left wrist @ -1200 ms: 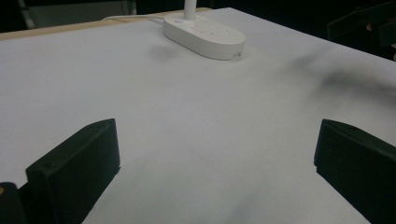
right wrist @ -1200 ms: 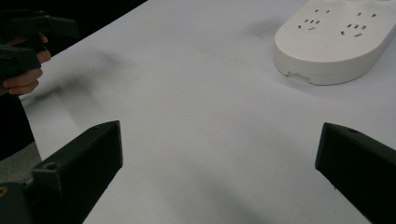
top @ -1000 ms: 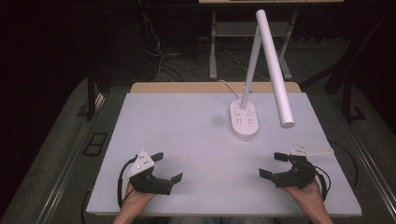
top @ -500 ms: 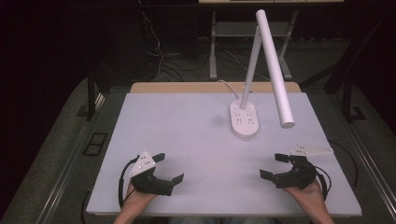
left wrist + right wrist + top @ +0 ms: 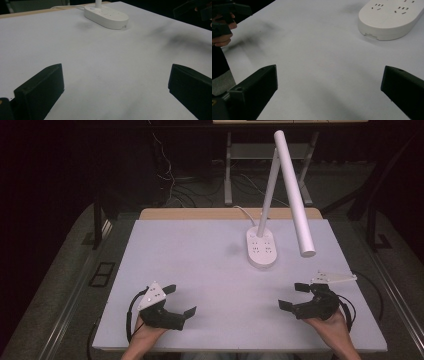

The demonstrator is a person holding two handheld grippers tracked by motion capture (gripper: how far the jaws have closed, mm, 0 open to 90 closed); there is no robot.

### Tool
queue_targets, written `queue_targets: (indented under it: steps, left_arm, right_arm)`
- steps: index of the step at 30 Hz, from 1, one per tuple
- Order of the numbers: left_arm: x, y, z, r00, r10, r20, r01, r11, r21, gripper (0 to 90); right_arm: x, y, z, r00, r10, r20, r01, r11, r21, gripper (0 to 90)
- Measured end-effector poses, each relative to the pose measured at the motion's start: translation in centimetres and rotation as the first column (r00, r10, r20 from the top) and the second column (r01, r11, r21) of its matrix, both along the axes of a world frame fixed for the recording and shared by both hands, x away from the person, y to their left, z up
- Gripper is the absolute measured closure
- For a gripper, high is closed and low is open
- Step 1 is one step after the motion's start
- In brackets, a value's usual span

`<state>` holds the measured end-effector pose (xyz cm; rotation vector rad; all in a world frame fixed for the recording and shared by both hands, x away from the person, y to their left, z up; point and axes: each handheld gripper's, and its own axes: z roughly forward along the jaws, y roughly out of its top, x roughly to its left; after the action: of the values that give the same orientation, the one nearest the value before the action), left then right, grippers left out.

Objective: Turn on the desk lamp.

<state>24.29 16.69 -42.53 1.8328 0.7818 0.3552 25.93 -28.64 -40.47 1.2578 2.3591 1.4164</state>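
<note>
Both tongs [image 5: 178, 300] [image 5: 294, 295] gape empty; lamp base [image 5: 262, 249] sits well beyond them

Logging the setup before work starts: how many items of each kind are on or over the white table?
White desk lamp with oval socket base: 1
Black two-jaw grippers, left gripper and right gripper, both open: 2
Total: 3

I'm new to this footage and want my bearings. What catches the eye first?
A tall white desk lamp stands at the far right of the white table, its oval base dotted with plug sockets. Near the front edge, the left gripper and right gripper rest wide open, fingers apart and holding nothing.
</note>
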Motion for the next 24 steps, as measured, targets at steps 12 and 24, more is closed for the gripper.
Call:
queue_targets:
  steps: [12, 24]
  left_arm:
    - [0.0, 0.0, 0.0, 1.0000, 0.002, 0.000, -0.002, 1.0000, 0.005, 0.0]
    - [0.0, 0.0, -0.1, 1.0000, 0.005, -0.004, -0.005, 0.9999, 0.009, 0.0]
  right_arm:
    - [1.3, -0.4, 1.3, 0.9997, 0.008, -0.024, -0.008, 1.000, 0.007, 0.3]
    - [2.8, -0.5, 2.2, 0.9994, 0.005, -0.034, -0.005, 1.000, -0.004, 0.3]
